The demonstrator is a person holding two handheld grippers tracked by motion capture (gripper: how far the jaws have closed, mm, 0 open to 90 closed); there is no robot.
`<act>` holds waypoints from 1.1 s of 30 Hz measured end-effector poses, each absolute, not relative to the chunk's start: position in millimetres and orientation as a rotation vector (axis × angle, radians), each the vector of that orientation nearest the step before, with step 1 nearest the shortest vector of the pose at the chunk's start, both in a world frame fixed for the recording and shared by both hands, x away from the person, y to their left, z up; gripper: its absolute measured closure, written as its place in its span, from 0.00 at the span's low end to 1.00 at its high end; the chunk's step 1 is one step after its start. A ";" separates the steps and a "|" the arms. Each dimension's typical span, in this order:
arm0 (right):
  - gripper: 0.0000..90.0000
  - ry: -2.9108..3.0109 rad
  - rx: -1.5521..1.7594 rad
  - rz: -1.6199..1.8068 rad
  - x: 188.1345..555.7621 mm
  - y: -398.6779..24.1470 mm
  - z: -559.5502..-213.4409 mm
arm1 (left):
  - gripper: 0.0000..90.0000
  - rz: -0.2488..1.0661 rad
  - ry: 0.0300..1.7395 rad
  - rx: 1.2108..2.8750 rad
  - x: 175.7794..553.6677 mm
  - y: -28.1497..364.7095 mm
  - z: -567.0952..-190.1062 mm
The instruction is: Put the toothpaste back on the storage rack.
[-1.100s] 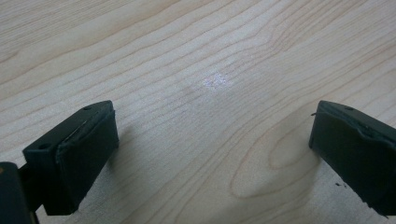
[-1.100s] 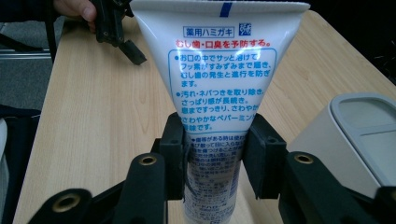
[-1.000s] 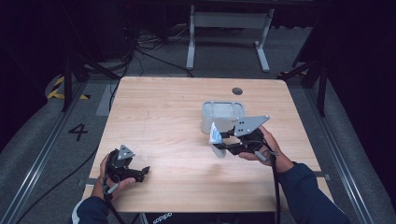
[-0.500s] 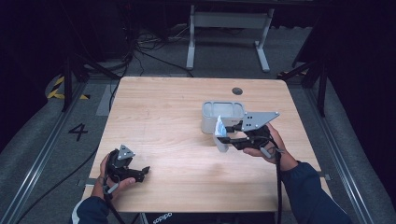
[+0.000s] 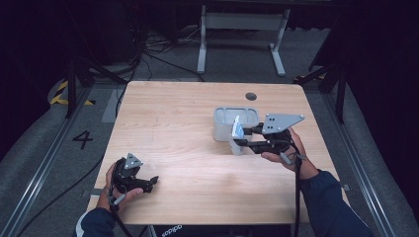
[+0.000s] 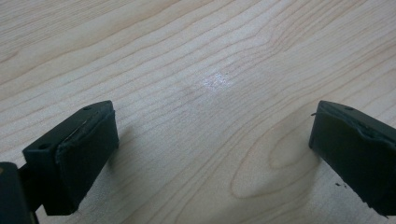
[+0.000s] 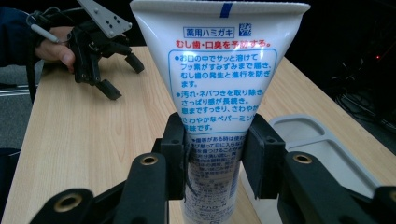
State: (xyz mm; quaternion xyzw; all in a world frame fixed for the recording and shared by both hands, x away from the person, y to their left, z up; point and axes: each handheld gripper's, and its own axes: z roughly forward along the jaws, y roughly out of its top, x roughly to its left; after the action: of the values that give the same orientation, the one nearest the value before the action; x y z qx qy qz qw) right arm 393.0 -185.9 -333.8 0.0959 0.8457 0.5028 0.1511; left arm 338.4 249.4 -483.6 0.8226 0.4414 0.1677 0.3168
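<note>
A white toothpaste tube [image 5: 236, 131] with blue and red print stands cap down, crimped end up, against the front of a grey tray [image 5: 222, 114]. My right gripper [image 5: 238, 138] is shut on the tube; in the right gripper view its pads [image 7: 173, 154] squeeze the tube [image 7: 219, 70] on its lower part, with the tray [image 7: 322, 140] just to the right. My left gripper [image 5: 149, 182] rests near the table's front left corner, open; in its own view the left gripper [image 6: 217, 140] has bare wood between its jaws. It also shows far off as the left gripper [image 7: 120, 74].
The wooden table [image 5: 173, 128] has a round cable hole [image 5: 251, 96] near its far edge. A metal stand [image 5: 242, 22] and cables lie on the floor behind. The table's right edge is close to the right hand [image 5: 276, 155].
My right gripper has carried the tube a little to the right and toward the tray, and the tube stands more upright. The left gripper has stayed where it was.
</note>
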 end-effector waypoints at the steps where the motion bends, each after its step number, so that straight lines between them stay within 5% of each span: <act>1: 0.72 2.425 0.274 1.448 392.9 -185.7 -332.7 | 0.02 0.442 1.160 2.166 338.5 249.4 -483.6; 33: 0.73 2.277 0.366 1.509 415.4 -198.7 -302.7 | 0.02 0.442 1.160 2.165 338.5 249.4 -483.6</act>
State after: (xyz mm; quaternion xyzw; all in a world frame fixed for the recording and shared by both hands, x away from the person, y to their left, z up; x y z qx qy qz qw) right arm 415.4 -198.7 -302.7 0.1303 0.8109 0.5375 0.1914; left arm 338.5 249.4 -483.6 0.8227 0.4409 0.1679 0.3172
